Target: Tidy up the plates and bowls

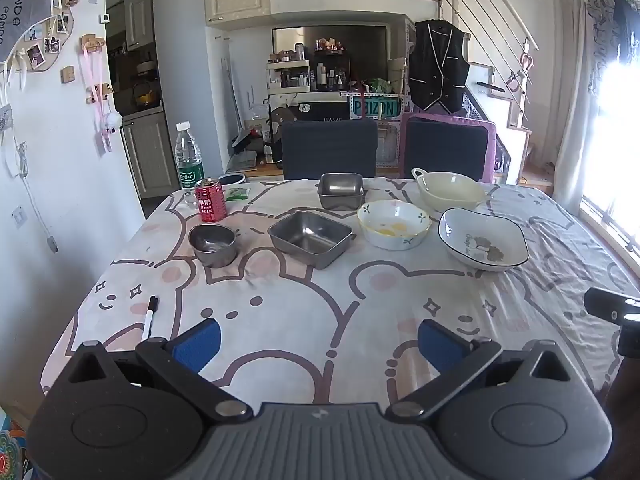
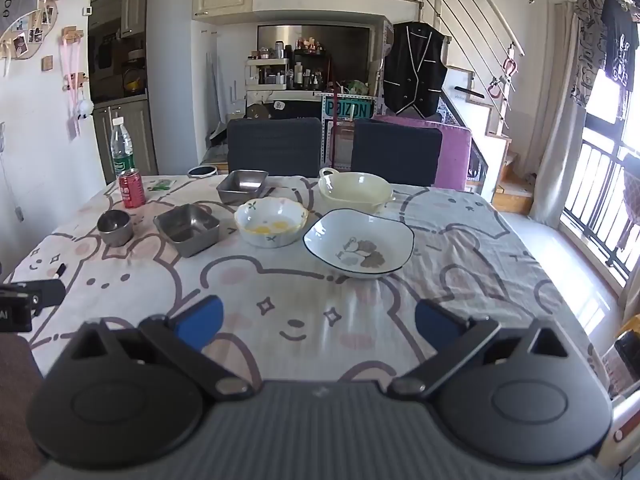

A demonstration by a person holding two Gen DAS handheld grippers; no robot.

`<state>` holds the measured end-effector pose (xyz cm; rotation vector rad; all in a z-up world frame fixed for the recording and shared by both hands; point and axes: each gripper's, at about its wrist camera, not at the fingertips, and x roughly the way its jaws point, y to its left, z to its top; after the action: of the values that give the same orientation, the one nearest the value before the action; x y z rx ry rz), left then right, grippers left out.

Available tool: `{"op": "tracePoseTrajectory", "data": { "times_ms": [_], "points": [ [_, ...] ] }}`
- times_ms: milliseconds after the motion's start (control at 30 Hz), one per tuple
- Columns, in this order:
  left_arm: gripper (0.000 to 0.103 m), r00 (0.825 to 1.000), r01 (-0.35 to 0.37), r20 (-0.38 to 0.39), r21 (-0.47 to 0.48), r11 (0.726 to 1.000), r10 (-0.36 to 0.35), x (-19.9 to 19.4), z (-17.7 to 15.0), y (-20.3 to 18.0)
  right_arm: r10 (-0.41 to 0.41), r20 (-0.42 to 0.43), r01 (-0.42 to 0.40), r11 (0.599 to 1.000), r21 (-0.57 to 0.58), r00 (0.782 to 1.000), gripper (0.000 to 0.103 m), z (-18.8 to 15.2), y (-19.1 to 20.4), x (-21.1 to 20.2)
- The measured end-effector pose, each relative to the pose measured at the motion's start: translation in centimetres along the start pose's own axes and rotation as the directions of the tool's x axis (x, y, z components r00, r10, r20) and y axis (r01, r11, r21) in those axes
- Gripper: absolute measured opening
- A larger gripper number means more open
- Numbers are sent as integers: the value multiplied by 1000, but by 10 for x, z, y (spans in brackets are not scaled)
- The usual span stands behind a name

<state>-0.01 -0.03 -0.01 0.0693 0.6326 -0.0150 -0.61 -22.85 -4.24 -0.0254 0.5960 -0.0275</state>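
On the bear-print tablecloth [image 1: 304,312] stand a small round steel bowl [image 1: 213,245], a large square steel dish [image 1: 310,238], a smaller square steel dish [image 1: 341,190], a white flowered bowl [image 1: 394,224], a cream handled bowl [image 1: 448,190] and a blue-rimmed dish [image 1: 482,244]. The same six show in the right wrist view, the blue-rimmed dish [image 2: 358,243] nearest. My left gripper [image 1: 318,344] is open and empty above the near table. My right gripper [image 2: 318,322] is open and empty, short of the blue-rimmed dish.
A red can [image 1: 211,200], a water bottle [image 1: 189,156] and a green packet [image 1: 237,193] stand at the far left. A marker [image 1: 149,318] lies near the left edge. Two dark chairs [image 1: 329,148] stand behind the table. A window is at the right.
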Motion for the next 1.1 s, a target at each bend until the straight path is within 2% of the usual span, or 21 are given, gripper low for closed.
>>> {"op": "tracePoseTrajectory", "data": {
  "times_ms": [1100],
  "points": [
    [103,1000,14,4,-12,1000,-14,1,1,-1,0,-2,0,1000,-5,1000,103,1,1,-1]
  ]
}}
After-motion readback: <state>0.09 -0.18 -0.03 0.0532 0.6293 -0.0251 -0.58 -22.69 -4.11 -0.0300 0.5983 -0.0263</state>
